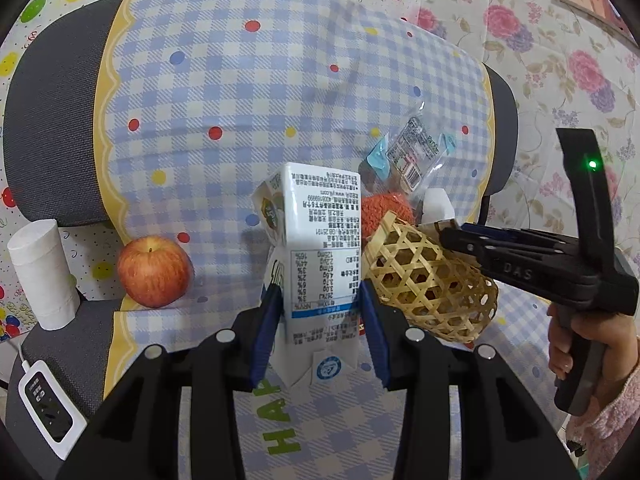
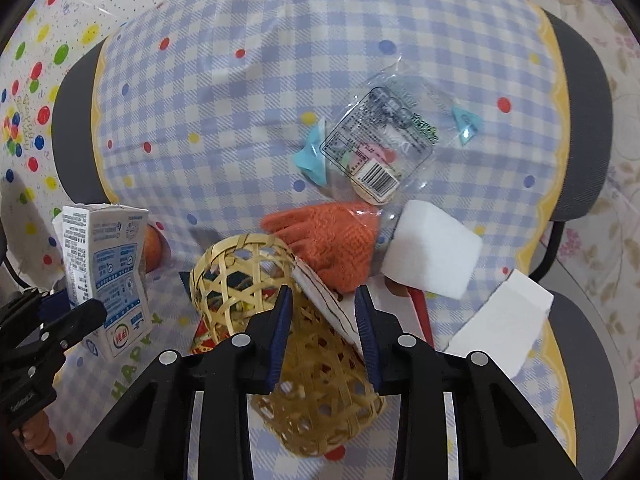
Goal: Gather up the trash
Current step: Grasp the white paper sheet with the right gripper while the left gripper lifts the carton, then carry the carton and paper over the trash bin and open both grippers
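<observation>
My left gripper (image 1: 320,300) is shut on a white milk carton (image 1: 320,232) and holds it upright above the checked cloth; the carton also shows at the left of the right wrist view (image 2: 106,276). My right gripper (image 2: 322,312) is shut on the woven bamboo basket (image 2: 280,340) with a flat white card-like piece against its rim, and holds it tilted; the basket also shows in the left wrist view (image 1: 428,280). A clear plastic wrapper (image 2: 380,148) lies beyond an orange knitted glove (image 2: 332,240) on the cloth.
A red apple (image 1: 154,272) sits at the cloth's left edge, with a toilet paper roll (image 1: 42,276) and a white power strip (image 1: 50,404) further left. White foam blocks (image 2: 432,252) lie at the right. The cloth (image 1: 240,100) covers a grey chair.
</observation>
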`<state>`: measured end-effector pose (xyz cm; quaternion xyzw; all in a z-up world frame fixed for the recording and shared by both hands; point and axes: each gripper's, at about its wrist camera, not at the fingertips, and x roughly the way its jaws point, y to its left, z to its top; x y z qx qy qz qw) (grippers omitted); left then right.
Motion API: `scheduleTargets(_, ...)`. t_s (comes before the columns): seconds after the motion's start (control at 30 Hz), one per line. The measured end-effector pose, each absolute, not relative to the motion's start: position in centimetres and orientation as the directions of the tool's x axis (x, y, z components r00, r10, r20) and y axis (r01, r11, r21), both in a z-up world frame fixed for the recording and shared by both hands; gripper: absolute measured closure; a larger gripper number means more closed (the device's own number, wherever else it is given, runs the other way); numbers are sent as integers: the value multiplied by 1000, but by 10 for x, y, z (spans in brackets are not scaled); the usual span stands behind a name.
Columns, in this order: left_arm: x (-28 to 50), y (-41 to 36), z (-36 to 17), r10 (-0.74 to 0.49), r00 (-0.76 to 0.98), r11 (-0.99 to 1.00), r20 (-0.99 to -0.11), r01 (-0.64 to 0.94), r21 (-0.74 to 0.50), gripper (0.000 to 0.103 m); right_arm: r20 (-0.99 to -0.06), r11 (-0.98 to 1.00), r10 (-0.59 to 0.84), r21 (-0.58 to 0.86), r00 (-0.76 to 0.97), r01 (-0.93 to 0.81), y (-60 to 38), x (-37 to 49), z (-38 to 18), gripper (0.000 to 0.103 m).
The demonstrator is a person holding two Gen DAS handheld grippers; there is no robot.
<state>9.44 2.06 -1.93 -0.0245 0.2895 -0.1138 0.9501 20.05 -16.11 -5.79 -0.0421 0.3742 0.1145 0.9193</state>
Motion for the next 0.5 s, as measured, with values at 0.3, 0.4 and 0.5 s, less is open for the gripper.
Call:
scheduleTargets(0.3, 78, 8, -8, -263, 814, 964, -518, 246, -102, 64, -564, 993, 114, 41, 818, -111, -202, 164, 0, 102)
scheduleTargets(0.4, 70, 1, -2, -281, 815, 959, -507, 265, -106, 64, -526, 996, 88, 49, 846, -73, -222, 138, 24, 102)
scheduleTargets(0.5, 58, -9, 3, -315, 809, 948, -496, 298, -115, 64, -526, 997, 70, 64, 848, -43, -238, 109, 34, 102)
